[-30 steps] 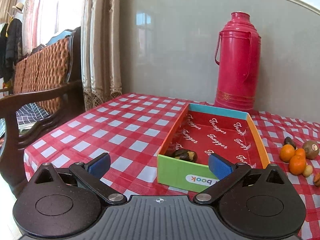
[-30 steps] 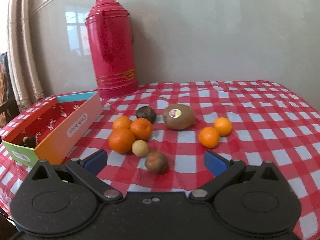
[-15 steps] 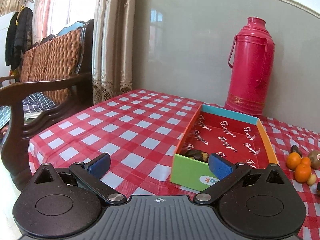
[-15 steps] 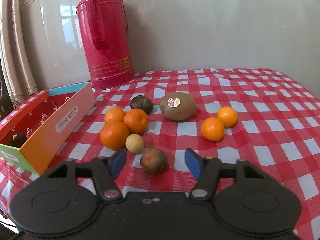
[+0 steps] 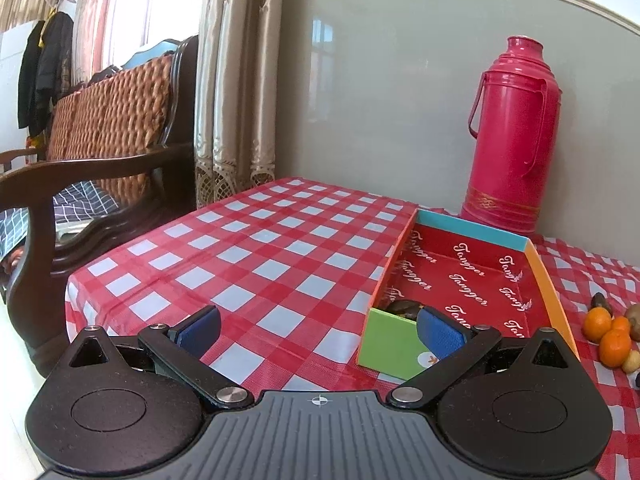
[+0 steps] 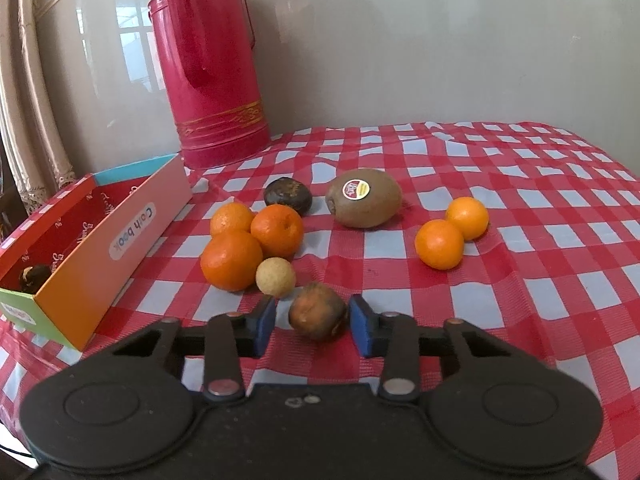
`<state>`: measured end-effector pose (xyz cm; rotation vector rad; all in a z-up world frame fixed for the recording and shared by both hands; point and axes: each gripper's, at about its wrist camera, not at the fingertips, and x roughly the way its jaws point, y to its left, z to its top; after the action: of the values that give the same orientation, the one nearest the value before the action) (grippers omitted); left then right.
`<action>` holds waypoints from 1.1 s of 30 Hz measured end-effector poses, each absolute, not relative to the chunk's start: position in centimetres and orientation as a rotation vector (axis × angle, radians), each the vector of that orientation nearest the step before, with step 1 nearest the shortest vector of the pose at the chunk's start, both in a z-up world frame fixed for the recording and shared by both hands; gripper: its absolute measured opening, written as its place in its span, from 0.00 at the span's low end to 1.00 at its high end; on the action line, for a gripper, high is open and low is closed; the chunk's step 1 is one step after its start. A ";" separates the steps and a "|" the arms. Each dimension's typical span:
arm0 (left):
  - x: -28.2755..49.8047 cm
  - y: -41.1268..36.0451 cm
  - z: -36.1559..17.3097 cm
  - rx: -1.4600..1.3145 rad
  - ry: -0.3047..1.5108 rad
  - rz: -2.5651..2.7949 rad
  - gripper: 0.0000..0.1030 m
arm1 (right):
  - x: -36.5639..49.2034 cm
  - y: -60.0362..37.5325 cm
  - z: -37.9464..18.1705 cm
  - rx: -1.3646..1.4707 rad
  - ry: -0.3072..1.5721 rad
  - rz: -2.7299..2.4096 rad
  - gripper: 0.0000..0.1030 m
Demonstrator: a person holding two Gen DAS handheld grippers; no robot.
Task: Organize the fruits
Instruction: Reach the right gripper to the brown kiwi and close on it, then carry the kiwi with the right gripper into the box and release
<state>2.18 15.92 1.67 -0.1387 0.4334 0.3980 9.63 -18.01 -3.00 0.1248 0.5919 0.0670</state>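
In the right wrist view, my right gripper is partly closed around a brown spoiled fruit on the checked cloth, with small gaps on both sides. Beyond it lie three oranges, a small tan fruit, a dark fruit, a kiwi and two more oranges. A colourful open box at the left holds one dark fruit. In the left wrist view, my left gripper is open and empty near the box's near end.
A red thermos stands against the wall behind the box; it also shows in the left wrist view. A wooden chair with a wicker back stands left of the table. The table's left edge is close.
My right gripper has moved forward and its jaws have narrowed around the brown fruit. My left gripper has swung left, so the box sits further right in its view.
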 end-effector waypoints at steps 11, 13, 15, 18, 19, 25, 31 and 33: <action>2.2 15.6 1.7 -0.126 0.431 0.395 1.00 | 9.3 -18.3 -2.8 0.141 0.575 0.074 0.22; 2.2 15.6 1.6 -0.128 0.432 0.397 1.00 | 9.1 -18.3 -2.8 0.146 0.567 0.076 0.22; 2.2 15.7 1.6 -0.130 0.433 0.399 1.00 | 9.0 -18.4 -2.6 0.146 0.554 0.077 0.22; 2.1 15.8 1.6 -0.130 0.432 0.406 1.00 | 8.7 -18.3 -2.4 0.149 0.539 0.089 0.22; 2.0 15.8 1.6 -0.130 0.432 0.408 1.00 | 8.6 -18.2 -2.3 0.147 0.530 0.092 0.22; 1.3 16.6 1.6 -0.120 0.425 0.438 1.00 | 8.4 -16.8 -1.5 0.131 0.490 0.150 0.22; 0.5 18.2 1.5 -0.122 0.425 0.484 1.00 | 9.4 -13.2 -0.1 0.129 0.463 0.268 0.22; 0.2 18.8 1.4 -0.127 0.426 0.502 1.00 | 10.0 -11.6 0.3 0.124 0.458 0.309 0.22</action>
<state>0.19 18.82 1.40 -0.1274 0.4259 0.5016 9.97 -11.58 0.34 0.1239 0.4582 0.3092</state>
